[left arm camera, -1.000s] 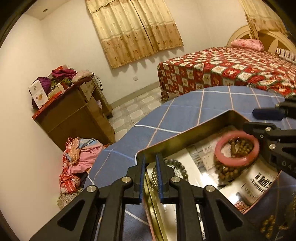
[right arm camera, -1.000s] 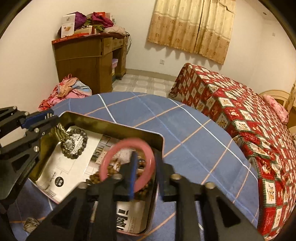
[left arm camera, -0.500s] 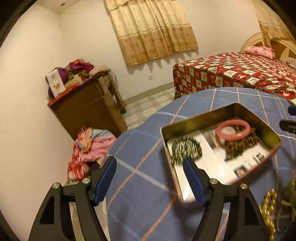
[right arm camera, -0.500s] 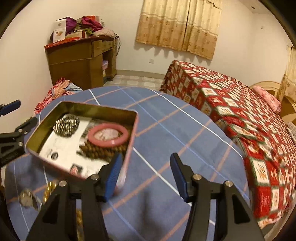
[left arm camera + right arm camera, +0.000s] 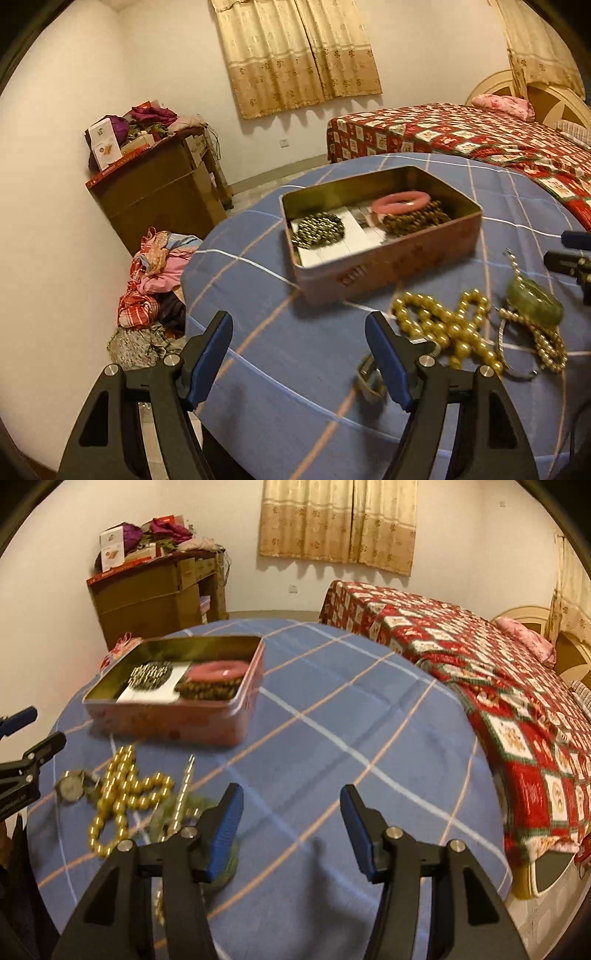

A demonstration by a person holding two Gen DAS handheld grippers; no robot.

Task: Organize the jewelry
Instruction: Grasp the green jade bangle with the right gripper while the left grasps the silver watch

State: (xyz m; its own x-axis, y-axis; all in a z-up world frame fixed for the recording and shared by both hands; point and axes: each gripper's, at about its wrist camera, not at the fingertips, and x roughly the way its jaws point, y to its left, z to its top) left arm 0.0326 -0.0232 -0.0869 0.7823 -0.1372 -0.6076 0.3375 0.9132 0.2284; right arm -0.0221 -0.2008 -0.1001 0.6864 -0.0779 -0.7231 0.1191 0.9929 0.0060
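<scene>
While tin (image 5: 388, 266) sits mid-table, near edge bare.

Home bedroom: bed (image 5: 461, 133), curtains (image 5: 295, 51).

We note a bedroom under warm, dim indoor light. Plain pale walls (image 5: 66, 110); beige patterned curtains (image 5: 295, 51) hang drawn on the far wall, a small socket (image 5: 283, 142) low beneath them. Tiled floor (image 5: 255, 192) shows near the skirting. Against the left wall stands a brown wooden cabinet (image 5: 159, 192), its top heaped with clothes and boxes; a pile of clothes (image 5: 155, 273) lies on the floor beside it. A bed (image 5: 480, 686) with red patchwork cover, pink pillow (image 5: 524, 635) and arched headboard fills the right side.
</scene>
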